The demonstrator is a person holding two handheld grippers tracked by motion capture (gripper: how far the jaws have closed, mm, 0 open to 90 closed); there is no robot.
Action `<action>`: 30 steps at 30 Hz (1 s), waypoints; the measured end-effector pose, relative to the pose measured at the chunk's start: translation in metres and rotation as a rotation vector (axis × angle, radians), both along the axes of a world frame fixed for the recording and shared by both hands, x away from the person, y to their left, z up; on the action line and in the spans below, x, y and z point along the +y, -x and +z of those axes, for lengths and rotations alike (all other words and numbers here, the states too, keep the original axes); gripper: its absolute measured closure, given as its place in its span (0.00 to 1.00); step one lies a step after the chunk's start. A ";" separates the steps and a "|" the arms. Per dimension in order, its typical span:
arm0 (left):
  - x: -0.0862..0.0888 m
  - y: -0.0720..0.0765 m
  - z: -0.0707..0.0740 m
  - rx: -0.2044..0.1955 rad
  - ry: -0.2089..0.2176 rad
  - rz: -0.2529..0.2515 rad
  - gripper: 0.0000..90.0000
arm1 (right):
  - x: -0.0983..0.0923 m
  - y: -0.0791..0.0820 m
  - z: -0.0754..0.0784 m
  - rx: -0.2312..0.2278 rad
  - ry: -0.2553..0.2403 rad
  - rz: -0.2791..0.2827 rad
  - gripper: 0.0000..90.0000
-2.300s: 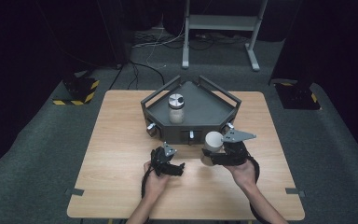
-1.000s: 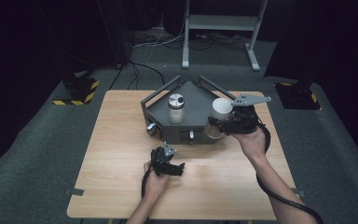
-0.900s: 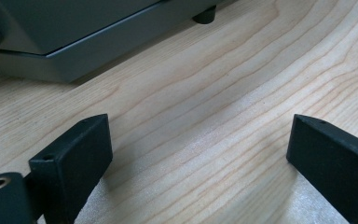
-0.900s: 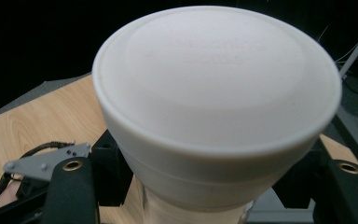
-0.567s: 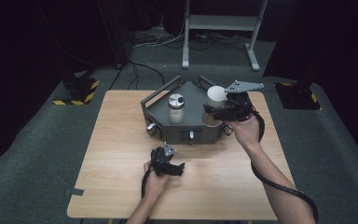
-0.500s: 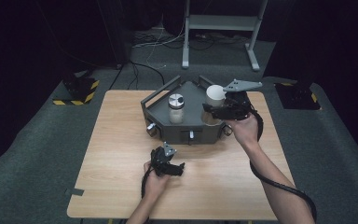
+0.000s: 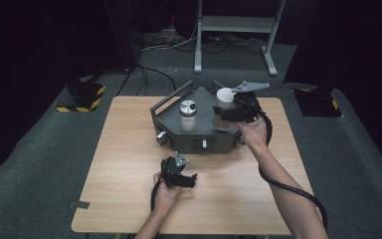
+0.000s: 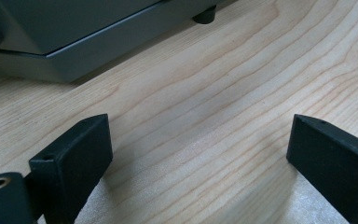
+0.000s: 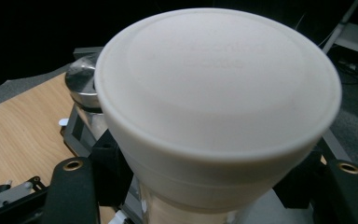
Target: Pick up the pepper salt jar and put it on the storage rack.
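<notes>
My right gripper (image 7: 224,115) is shut on a jar with a broad white lid (image 7: 225,94) and holds it above the right part of the grey three-cornered tray (image 7: 201,133). In the right gripper view the white lid (image 9: 219,93) looms large between the black jaws of the right gripper (image 9: 214,191). A glass jar with a metal lid (image 7: 188,115) stands upright in the tray, left of the held jar. On the wooden table in front of the tray lies my left gripper (image 7: 191,180); the left gripper (image 8: 198,154) is open, with bare wood between its jaws.
The tray has raised bars along its back edges and knobs on its front wall (image 7: 204,144). Its front wall (image 8: 74,51) sits just ahead of the left gripper. The wooden table (image 7: 129,149) extends to either side. Beyond the table stands a metal frame (image 7: 234,25).
My right hand has carried the white-lidded jar from above the table in front of the tray up over the tray, lately drifting left and farther back. The left gripper has stayed put.
</notes>
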State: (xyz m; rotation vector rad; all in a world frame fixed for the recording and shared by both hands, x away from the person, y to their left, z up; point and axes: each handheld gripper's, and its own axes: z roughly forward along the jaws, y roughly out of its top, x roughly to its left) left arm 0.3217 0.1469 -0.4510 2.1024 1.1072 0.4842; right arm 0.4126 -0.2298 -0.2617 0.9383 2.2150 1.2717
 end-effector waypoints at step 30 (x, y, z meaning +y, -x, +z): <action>0.000 0.000 0.000 -0.001 -0.001 0.000 0.07 | 0.011 -0.019 -0.022 0.037 0.014 -0.054 0.38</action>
